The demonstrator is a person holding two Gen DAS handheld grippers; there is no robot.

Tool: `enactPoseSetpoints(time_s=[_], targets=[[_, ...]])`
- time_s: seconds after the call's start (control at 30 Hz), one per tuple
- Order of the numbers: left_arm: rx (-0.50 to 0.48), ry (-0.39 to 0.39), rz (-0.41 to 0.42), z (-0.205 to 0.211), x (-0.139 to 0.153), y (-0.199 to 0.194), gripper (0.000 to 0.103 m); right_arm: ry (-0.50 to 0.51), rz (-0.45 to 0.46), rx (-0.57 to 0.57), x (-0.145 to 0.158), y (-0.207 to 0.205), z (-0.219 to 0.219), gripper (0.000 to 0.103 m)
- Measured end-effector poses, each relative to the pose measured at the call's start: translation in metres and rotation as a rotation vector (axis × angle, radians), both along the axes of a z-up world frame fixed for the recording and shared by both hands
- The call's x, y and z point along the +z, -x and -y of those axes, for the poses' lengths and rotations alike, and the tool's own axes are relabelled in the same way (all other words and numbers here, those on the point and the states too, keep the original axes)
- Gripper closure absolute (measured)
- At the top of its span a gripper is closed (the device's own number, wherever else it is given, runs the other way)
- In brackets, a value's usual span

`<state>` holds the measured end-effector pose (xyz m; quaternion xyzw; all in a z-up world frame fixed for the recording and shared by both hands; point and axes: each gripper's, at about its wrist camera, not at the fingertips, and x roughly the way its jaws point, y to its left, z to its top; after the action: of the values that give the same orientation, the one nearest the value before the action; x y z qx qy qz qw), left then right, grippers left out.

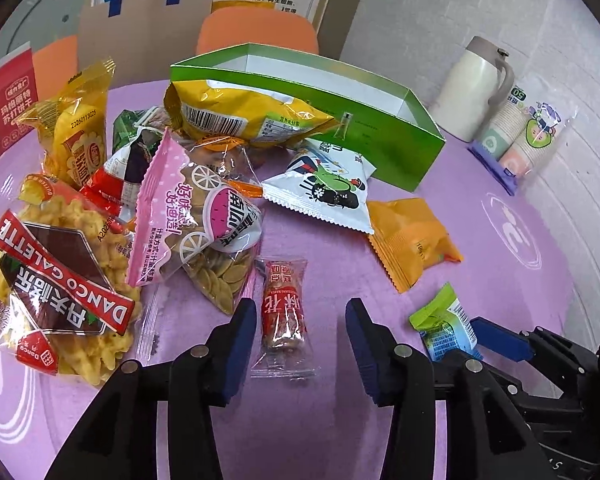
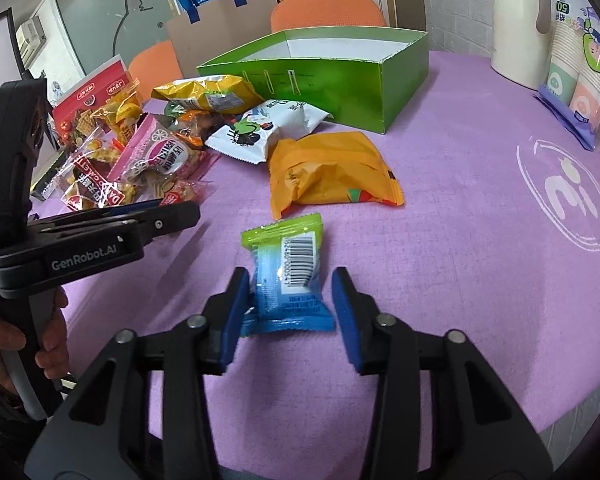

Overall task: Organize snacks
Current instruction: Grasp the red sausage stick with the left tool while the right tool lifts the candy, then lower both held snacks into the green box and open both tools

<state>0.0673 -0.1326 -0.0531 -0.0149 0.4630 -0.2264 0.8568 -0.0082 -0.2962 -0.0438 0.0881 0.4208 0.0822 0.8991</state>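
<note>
A small red snack in a clear wrapper [image 1: 284, 316] lies on the purple tablecloth [image 1: 500, 264], straight between the blue pads of my left gripper [image 1: 302, 316]. That gripper is open, with a gap on each side of the wrapper. My right gripper [image 2: 288, 300] is shut on a small green-and-blue packet [image 2: 288, 276], which stands upright with its barcode facing the camera. In the left wrist view the same packet [image 1: 444, 328] sits at the lower right against the right gripper's pad [image 1: 496, 338]. An open green box [image 1: 380, 132] stands behind the snacks.
A pile of snack bags [image 1: 100, 220] covers the left of the table. A yellow bag [image 1: 252, 116] leans at the box's corner. A white packet [image 1: 324, 188] and an orange packet [image 1: 412, 240] lie before the box. A thermos [image 1: 472, 84] and sleeved paper cups [image 1: 524, 136] stand far right.
</note>
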Motion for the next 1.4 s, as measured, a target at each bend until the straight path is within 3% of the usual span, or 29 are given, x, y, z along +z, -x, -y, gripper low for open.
enactPoseSetpoints(time_s=[0.07, 0.1, 0.13, 0.27, 0.43, 0.67, 0.83, 1.17, 1.4], targets=[[0.004, -0.015, 0.001, 0.001, 0.0, -0.001, 0.062, -0.01, 0.002, -0.001, 0.0, 0.0, 0.001, 0.07], [0.005, -0.038, 0.005, 0.002, 0.001, -0.001, 0.076, -0.022, 0.001, -0.004, 0.0, 0.001, 0.003, 0.072], [-0.004, -0.036, -0.005, 0.003, -0.001, -0.002, 0.082, -0.034, 0.001, -0.004, 0.002, 0.001, 0.004, 0.072], [-0.013, 0.009, -0.019, -0.003, 0.002, 0.001, 0.083, -0.073, 0.036, -0.004, 0.017, 0.005, 0.01, 0.072], [-0.045, 0.059, 0.031, -0.004, 0.031, 0.006, 0.083, -0.079, 0.129, -0.007, 0.05, 0.0, 0.019, 0.072], [-0.093, 0.149, 0.096, 0.012, 0.084, -0.019, 0.083, -0.073, 0.221, -0.053, 0.085, -0.039, 0.039, 0.072], [-0.107, 0.143, 0.144, 0.033, 0.109, -0.049, 0.083, -0.08, 0.22, -0.073, 0.086, -0.076, 0.051, 0.072], [-0.095, 0.162, 0.069, 0.067, 0.097, -0.134, 0.083, -0.042, 0.174, -0.072, 0.067, -0.145, 0.066, 0.072], [-0.095, 0.116, 0.032, 0.087, 0.074, -0.169, 0.082, -0.015, 0.15, -0.034, 0.051, -0.169, 0.063, 0.071]])
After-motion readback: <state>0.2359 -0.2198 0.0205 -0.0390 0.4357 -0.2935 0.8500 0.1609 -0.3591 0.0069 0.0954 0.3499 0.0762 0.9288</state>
